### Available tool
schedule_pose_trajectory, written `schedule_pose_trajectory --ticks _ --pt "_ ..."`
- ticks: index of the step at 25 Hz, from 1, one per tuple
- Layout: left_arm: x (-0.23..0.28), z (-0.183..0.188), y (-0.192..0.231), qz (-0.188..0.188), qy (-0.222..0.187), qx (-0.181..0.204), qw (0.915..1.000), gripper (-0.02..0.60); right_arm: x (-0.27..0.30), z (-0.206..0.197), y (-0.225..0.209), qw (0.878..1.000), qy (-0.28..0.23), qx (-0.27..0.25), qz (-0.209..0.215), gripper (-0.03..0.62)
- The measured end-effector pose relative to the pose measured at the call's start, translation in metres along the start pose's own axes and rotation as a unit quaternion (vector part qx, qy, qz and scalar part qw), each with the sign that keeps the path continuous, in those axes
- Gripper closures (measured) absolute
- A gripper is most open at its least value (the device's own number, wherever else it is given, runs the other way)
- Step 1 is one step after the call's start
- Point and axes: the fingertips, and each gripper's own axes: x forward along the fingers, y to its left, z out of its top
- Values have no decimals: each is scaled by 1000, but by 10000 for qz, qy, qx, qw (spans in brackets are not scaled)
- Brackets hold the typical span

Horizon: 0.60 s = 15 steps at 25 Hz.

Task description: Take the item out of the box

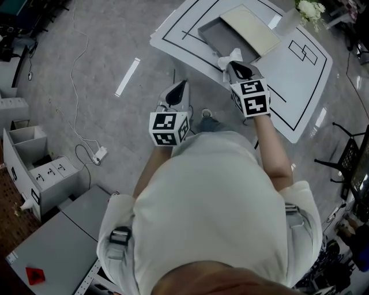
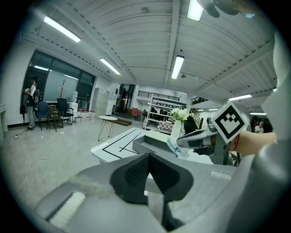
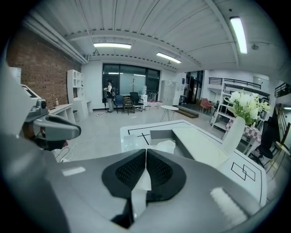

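Note:
The open grey box (image 1: 219,36) sits on the white table (image 1: 300,86) with its pale lid (image 1: 251,27) laid across it. My right gripper (image 1: 233,64) hovers just in front of the box, shut on a thin white wrapped item (image 1: 232,56). In the right gripper view (image 3: 146,151) the item (image 3: 166,146) sticks out past the pads, and a strip of it hangs between them. My left gripper (image 1: 181,86) is off the table's near edge, shut and holding nothing (image 2: 149,154). It looks toward the box (image 2: 148,144) and the right gripper (image 2: 182,142).
A white vase of flowers (image 1: 300,14) stands at the table's far side, to the right of the box. A cable and power strip (image 1: 98,154) lie on the floor at left, near grey cabinets (image 1: 34,173). A dark chair (image 1: 349,158) is at right.

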Motion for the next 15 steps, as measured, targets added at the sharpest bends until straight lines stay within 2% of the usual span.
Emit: schedule_pose_trajectory --ticks 15 --pt "-55 -31 -24 -249 3 6 9997 581 -63 -24 56 9992 -343 167 -88 588"
